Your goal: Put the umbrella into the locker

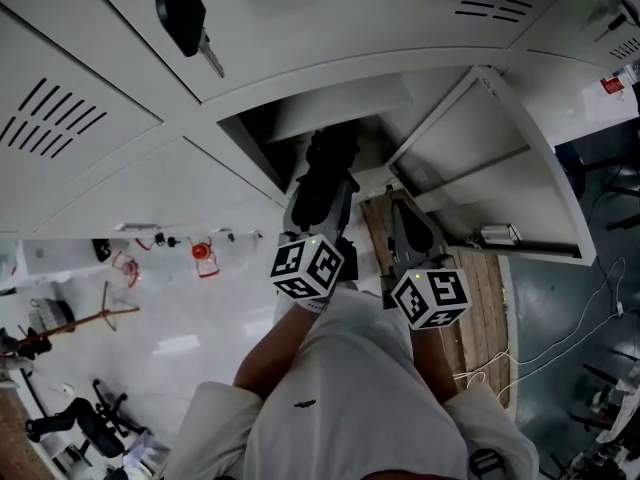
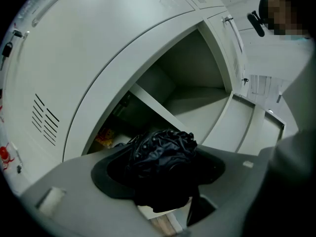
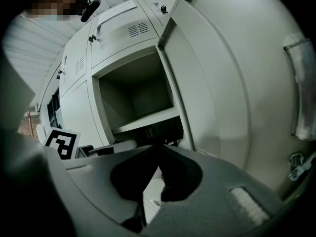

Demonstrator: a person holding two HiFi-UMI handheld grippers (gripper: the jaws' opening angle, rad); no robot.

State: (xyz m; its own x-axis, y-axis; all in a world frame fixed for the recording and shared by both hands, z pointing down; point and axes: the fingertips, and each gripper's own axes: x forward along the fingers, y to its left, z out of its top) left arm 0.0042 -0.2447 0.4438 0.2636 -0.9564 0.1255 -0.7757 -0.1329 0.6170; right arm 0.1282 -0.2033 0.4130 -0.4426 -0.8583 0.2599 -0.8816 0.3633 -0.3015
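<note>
Between the jaws of my left gripper (image 1: 322, 196) sits the folded black umbrella (image 2: 160, 164). The jaws are clamped on its crumpled cloth from both sides. My right gripper (image 3: 159, 149) is at 3 o'clock of the left one, just beside it. Its jaws are pressed together at the tips and hold nothing.

From the head view, the umbrella points to 12 o'clock, at the dark mouth of the open locker (image 1: 345, 118). I cannot tell if its end has crossed the edge. The left gripper view shows a white shelf (image 2: 155, 105) inside, at 12 o'clock above the umbrella. The door (image 1: 490, 158) stands swung open at 2 o'clock of the grippers. A key (image 1: 188, 18) with a black head hangs from a closed door at 11 o'clock. Wooden planks (image 1: 485, 298) lie on the floor under the right gripper, at 4 o'clock.
</note>
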